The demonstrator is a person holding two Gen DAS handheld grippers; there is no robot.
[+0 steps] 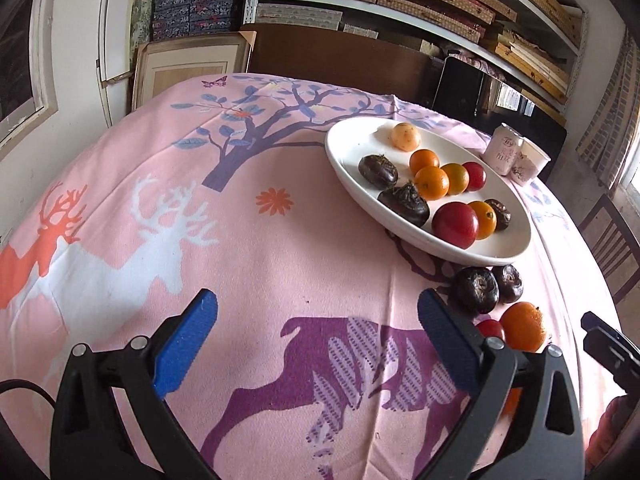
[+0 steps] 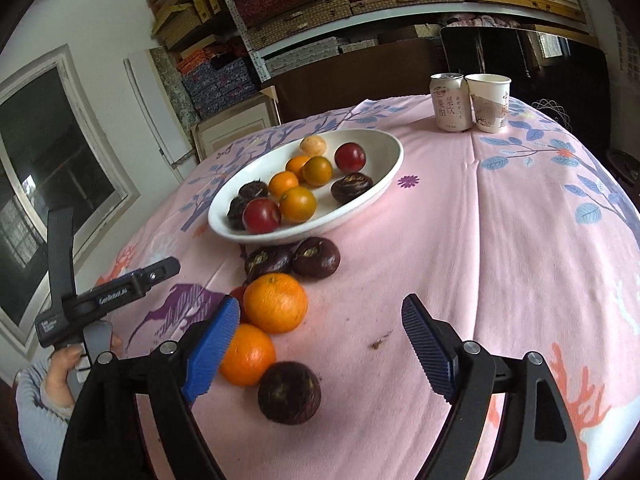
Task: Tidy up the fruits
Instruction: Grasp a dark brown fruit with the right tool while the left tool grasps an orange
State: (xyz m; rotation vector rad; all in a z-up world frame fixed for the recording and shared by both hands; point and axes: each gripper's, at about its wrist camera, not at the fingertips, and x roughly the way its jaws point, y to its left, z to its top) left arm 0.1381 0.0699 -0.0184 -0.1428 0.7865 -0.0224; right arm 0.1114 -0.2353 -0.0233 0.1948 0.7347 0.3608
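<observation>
Both claws stand wide open and hold nothing: the right gripper (image 2: 320,340) hovers low over the pink tablecloth (image 2: 500,240), and the left gripper (image 1: 318,322) hangs over the purple deer print with only cloth between its blue pads. The white oval plate (image 2: 384,152) already carries a mix of small oranges, red plum-like fruits, dark water-chestnut-like bulbs and one pale fruit, so the sorting looks partly done. Still loose on the cloth, at about 6 o'clock from the plate in the right wrist view, lie two dark bulbs (image 2: 294,260) touching each other, then a large orange (image 2: 276,302) with a small red fruit (image 2: 239,294) tucked at its 9 o'clock, then a second orange (image 2: 248,354) just beside the right claw's left pad, and nearest of all a lone dark bulb (image 2: 289,393) at 5 o'clock from that orange. The lone bulb is probably the easiest next pick: it looks light, hard and rough-skinned, so it should not slip, and it should be taken across its widest middle. The oranges look heavier, round and a little yielding, apt to roll, so a centred squeeze at the equator suits them. The red fruit seems smooth and bruisable and needs a gentle close. A drink can (image 2: 450,102) and paper cup (image 2: 488,102) stand well apart at the plate's 1 o'clock.
</observation>
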